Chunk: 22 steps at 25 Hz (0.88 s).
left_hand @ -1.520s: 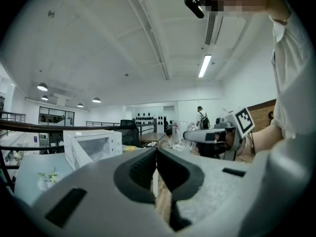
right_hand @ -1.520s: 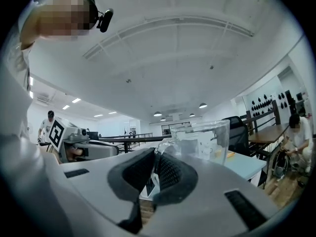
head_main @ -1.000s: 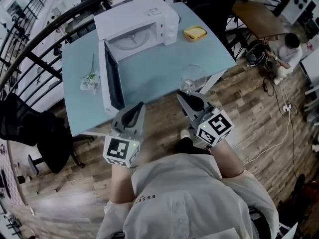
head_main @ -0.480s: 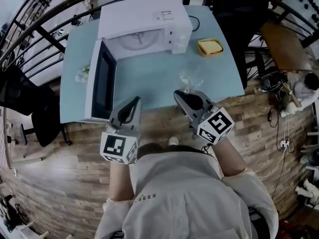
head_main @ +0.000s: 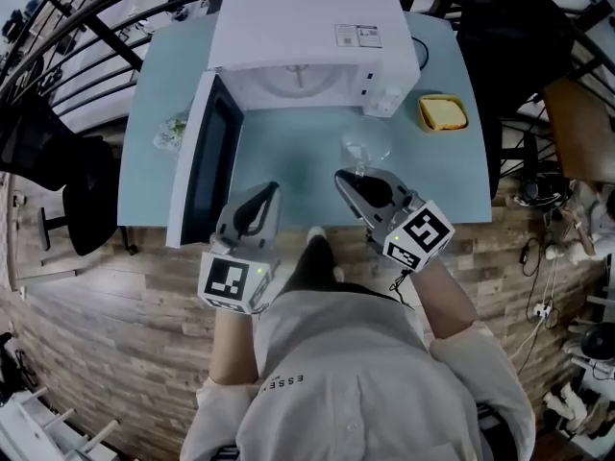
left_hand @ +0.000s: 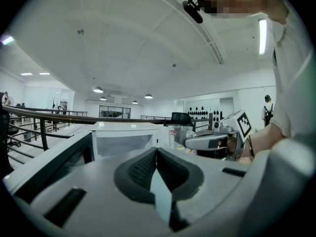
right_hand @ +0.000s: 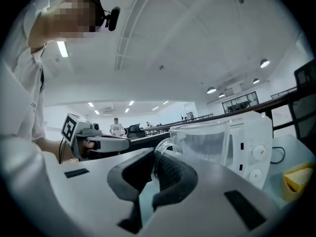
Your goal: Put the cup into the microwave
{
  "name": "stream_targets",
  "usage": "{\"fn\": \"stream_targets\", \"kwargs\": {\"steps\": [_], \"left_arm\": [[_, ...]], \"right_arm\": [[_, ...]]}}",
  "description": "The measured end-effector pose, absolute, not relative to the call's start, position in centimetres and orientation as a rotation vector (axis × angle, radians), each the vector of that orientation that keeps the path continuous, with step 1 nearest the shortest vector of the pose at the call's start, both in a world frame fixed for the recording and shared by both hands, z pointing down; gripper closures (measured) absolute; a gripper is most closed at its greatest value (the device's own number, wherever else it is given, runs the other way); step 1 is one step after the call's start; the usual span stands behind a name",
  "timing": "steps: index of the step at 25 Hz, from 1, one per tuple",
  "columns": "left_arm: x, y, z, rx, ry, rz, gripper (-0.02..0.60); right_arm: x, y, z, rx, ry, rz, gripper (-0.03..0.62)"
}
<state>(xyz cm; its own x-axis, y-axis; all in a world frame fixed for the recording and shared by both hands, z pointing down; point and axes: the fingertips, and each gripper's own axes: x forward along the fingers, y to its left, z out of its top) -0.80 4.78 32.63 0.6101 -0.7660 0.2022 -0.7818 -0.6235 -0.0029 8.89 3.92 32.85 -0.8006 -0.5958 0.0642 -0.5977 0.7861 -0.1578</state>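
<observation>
A clear glass cup (head_main: 364, 149) hangs over the blue table (head_main: 288, 176) in front of the white microwave (head_main: 306, 41). My right gripper (head_main: 344, 179) is shut on the cup's handle; in the right gripper view the cup (right_hand: 210, 142) sits just past the jaws, handle pinched between the pads. The microwave door (head_main: 200, 166) stands swung open to the left, and the cavity (head_main: 293, 86) with its turntable faces me. My left gripper (head_main: 272, 188) is shut on nothing near the table's front edge, right of the door. Its jaws (left_hand: 157, 154) point level at the microwave (left_hand: 126, 137).
A yellow container (head_main: 442, 112) sits on the table right of the microwave. A small plant sprig (head_main: 173, 131) lies left of the door. A dark railing curves behind the table, with black chairs (head_main: 58, 176) to the left and at the back right (head_main: 519, 36).
Both grippers have moved forward over the table's front edge toward the microwave, the right one carrying the cup closer to the open cavity. Neither gripper's jaws changed.
</observation>
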Motion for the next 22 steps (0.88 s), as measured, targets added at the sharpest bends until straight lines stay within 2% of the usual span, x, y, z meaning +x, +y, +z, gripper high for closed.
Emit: {"fn": "stream_targets", "kwargs": {"steps": [22], "left_arm": [[-2.1,-9.5,38.2,2.661,-1.314,0.257,0.578]], "right_arm": [[2.7,-15.1,42.3,0.816,-2.926,0.386,0.576]]}}
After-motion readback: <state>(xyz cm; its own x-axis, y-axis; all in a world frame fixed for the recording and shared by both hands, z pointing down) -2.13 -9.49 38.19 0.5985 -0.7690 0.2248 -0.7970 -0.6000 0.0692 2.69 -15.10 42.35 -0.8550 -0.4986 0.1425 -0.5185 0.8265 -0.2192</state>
